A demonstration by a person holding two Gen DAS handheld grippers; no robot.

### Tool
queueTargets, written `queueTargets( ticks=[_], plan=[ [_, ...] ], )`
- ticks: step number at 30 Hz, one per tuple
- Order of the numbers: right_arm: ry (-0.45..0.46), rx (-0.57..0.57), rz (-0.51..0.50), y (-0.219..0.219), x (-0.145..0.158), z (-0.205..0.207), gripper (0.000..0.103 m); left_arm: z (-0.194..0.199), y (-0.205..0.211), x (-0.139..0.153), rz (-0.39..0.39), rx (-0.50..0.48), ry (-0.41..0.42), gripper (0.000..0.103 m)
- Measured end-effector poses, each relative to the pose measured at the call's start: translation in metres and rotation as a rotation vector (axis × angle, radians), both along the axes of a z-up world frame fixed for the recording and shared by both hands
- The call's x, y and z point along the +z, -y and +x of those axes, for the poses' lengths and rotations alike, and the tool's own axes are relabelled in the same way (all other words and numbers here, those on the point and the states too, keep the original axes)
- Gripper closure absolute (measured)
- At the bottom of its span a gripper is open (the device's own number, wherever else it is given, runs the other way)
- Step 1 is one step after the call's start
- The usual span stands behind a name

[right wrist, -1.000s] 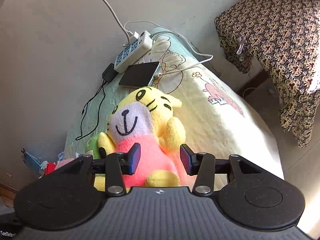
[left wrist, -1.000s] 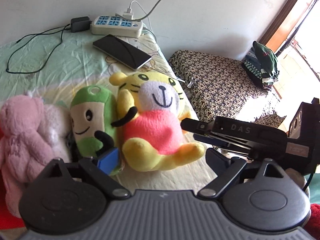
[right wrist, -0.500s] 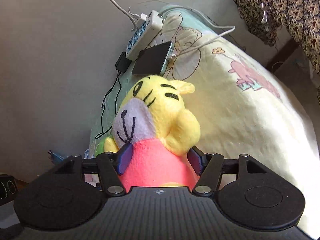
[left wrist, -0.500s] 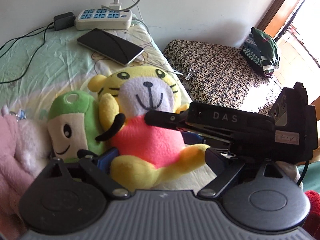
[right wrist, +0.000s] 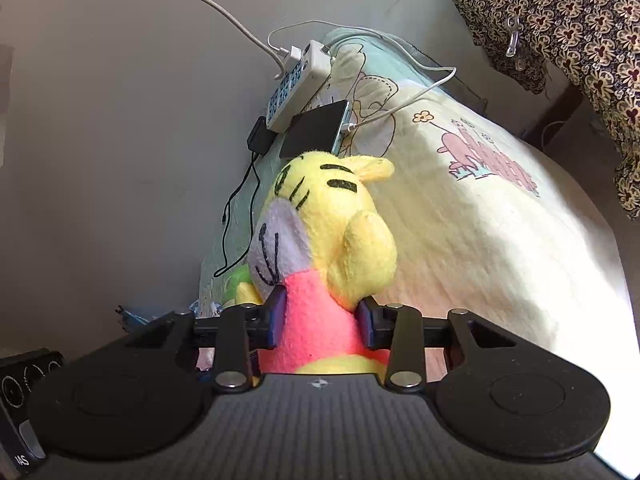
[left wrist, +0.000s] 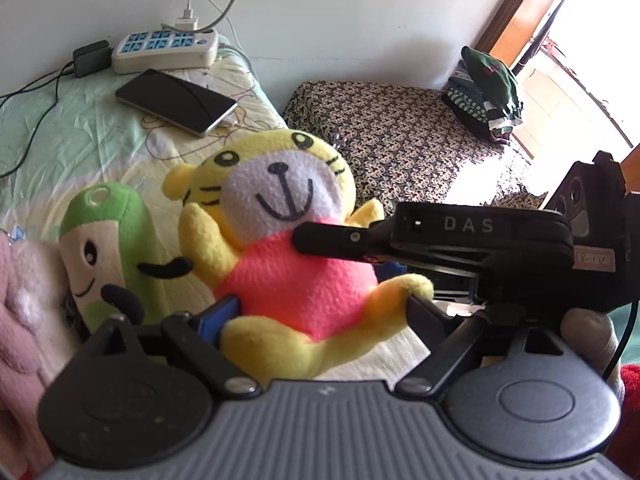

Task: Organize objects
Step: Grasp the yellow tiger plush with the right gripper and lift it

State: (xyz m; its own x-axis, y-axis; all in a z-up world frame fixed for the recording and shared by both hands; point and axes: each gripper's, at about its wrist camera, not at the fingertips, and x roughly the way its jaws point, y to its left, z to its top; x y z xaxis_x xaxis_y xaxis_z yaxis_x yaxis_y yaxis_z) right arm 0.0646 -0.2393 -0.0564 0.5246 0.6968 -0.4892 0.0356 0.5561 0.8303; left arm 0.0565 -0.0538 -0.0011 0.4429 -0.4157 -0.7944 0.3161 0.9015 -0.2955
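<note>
A yellow tiger plush with a pink body sits on the bed between a green plush and the bed's edge. My right gripper comes in from the right, and its blue pads squeeze the pink body from both sides while the jaws are closing. In the left wrist view its black housing crosses the tiger's chest. My left gripper is low in front of the tiger. Its jaws are closing, still wide, with the tiger's legs between them. A pink plush lies at the far left.
A phone, a white power strip, a black adapter and cables lie on the bed near the wall. To the right stands a low surface under patterned cloth with folded clothes on it.
The right gripper reached in over the tiger plush and shut on its pink body. The tiger now sits closer to the left gripper, which has narrowed a little around its legs.
</note>
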Motion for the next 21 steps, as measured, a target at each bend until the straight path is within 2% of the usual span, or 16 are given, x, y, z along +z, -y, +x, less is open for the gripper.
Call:
queueTargets(
  ticks=[5, 10, 15, 21],
  plan=[
    [0.029, -0.007, -0.034, 0.004, 0.013, -0.024, 0.064, -0.024, 0.003, 0.010, -0.013, -0.037, 0.017, 0.016],
    [0.085, -0.009, -0.033, -0.002, 0.028, -0.044, 0.064, -0.048, -0.001, 0.027, -0.003, -0.040, 0.074, 0.016],
    [0.145, 0.031, -0.016, -0.021, 0.044, -0.055, 0.064, -0.075, -0.018, 0.045, 0.021, 0.000, 0.143, 0.016],
    [0.220, 0.117, -0.005, -0.064, 0.070, -0.066, 0.064, -0.107, -0.060, 0.068, 0.028, 0.083, 0.227, 0.016]
  ],
)
